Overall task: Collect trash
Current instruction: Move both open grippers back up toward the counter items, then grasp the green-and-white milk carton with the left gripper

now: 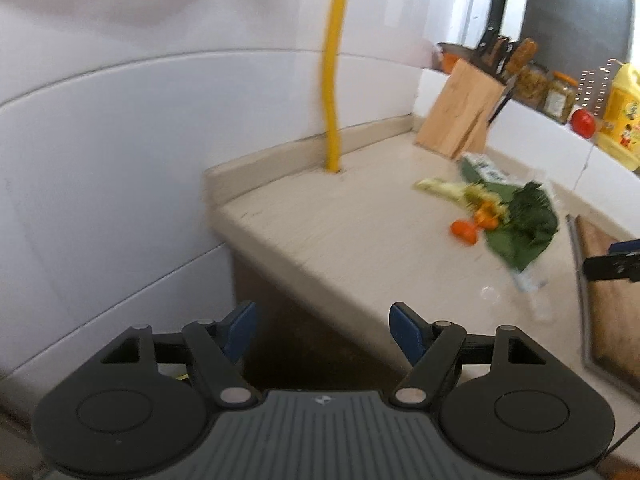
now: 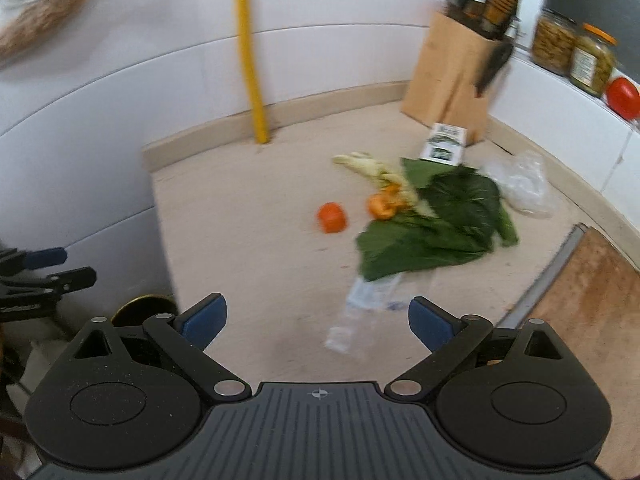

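Trash lies on the beige countertop [image 2: 248,240]: green leaves [image 2: 440,224], an orange chunk [image 2: 332,217], orange peel [image 2: 382,204], a pale stalk [image 2: 368,164], a small printed carton [image 2: 444,142], a crumpled clear bag [image 2: 524,184] and a clear plastic bottle [image 2: 368,308]. My right gripper [image 2: 318,322] is open above the counter's near side, the bottle just ahead of its fingertips, untouched. My left gripper [image 1: 323,332] is open and holds nothing, hovering off the counter's left corner. From there the leaves [image 1: 520,228] and bottle [image 1: 528,284] lie far right.
A wooden knife block [image 2: 452,80] stands at the back by the wall. A yellow pipe [image 2: 250,52] rises from the counter's rear. A wooden cutting board [image 2: 592,300] lies at the right. Jars [image 2: 592,58] and a tomato [image 2: 622,96] sit on the ledge. A dark round rim [image 2: 140,308] shows below the counter's left end.
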